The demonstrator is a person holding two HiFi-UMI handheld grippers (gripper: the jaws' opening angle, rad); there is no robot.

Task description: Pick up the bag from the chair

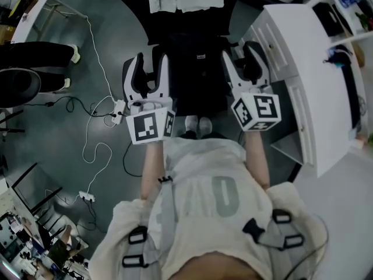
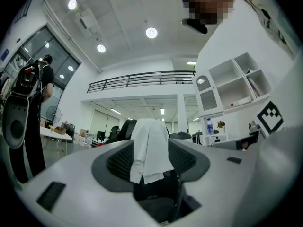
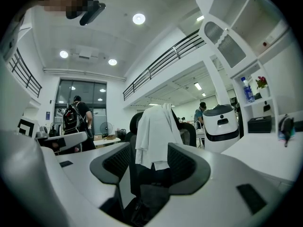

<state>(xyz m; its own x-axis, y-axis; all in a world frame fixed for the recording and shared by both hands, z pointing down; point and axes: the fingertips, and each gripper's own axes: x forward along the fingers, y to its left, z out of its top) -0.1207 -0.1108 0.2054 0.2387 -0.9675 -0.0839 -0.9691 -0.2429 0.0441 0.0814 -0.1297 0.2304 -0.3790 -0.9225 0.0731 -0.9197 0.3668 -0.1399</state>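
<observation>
Head view has us standing before the chair (image 1: 200, 98), with the left tongs (image 1: 150, 63) and right tongs (image 1: 243, 60) held level at either side of its seat and touching nothing. Both stand wide with nothing between the jaws. Each gripper view shows only the chair beyond the gap, with a white cloth (image 2: 149, 145) over its back. The bag (image 1: 201, 63) seems to be the dark shape lying on the seat. It is black on black, so its outline is hard to make out. We judge this to be the approach, with nothing grasped yet. Next we need to tip the tongs down toward the seat and find a strap or fold of the bag. Then we close on it and lift it clear of the chair without snagging the cloth.
</observation>
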